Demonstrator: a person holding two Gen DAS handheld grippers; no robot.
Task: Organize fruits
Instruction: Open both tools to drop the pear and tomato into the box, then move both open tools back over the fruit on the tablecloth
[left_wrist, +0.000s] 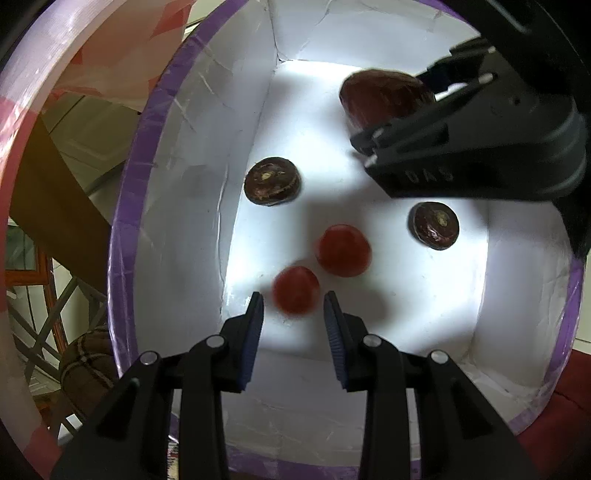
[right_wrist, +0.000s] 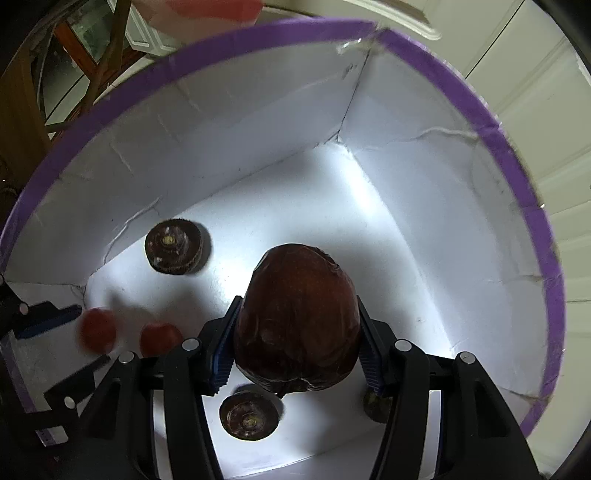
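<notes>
A white box with a purple rim (left_wrist: 125, 206) (right_wrist: 258, 33) fills both views. My right gripper (right_wrist: 298, 301) (left_wrist: 391, 110) is shut on a large dark red fruit (right_wrist: 299, 325) (left_wrist: 380, 98), low inside the box. On the floor lie two dark brown round fruits (left_wrist: 272, 181) (left_wrist: 436, 225) (right_wrist: 173, 251) (right_wrist: 249, 415). Two small red tomatoes (left_wrist: 343, 251) (left_wrist: 295, 290) (right_wrist: 159, 338) (right_wrist: 98, 328) look blurred. My left gripper (left_wrist: 293, 295) has its pads apart, with the nearer tomato just past the tips and thin gaps on both sides. A dark lump (right_wrist: 376, 402) is half hidden behind my right finger.
The box walls stand close on all sides of both grippers. Outside on the left are a pink and white curved rim (left_wrist: 22, 147), a brown ball (left_wrist: 88, 369) and wooden furniture (left_wrist: 48, 206). White cabinet doors (right_wrist: 535, 92) lie beyond the right wall.
</notes>
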